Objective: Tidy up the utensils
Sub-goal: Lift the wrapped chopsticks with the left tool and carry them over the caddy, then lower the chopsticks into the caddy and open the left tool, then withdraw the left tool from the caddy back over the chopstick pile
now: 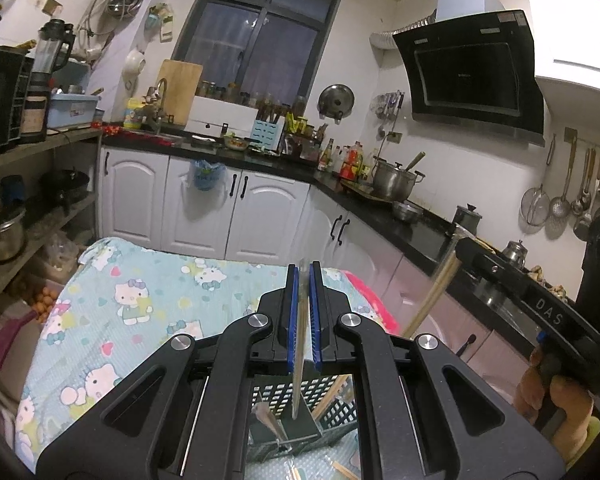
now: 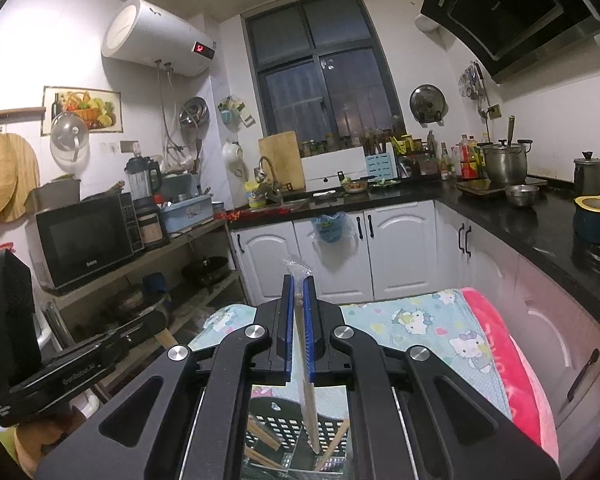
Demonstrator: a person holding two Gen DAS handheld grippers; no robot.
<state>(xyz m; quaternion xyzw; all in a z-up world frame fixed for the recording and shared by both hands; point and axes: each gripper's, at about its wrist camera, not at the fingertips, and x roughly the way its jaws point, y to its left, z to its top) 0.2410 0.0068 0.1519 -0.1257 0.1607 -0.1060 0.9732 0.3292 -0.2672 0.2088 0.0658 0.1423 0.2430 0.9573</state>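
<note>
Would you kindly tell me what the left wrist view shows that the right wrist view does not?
Only the left wrist view shows the hanging ladles and strainers and the hand holding the right tool.

Only the right wrist view shows the water heater and the microwave.

Both show the window, the steel pot, the patterned cloth and the black slotted basket below a shut tool holding a utensil.
</note>
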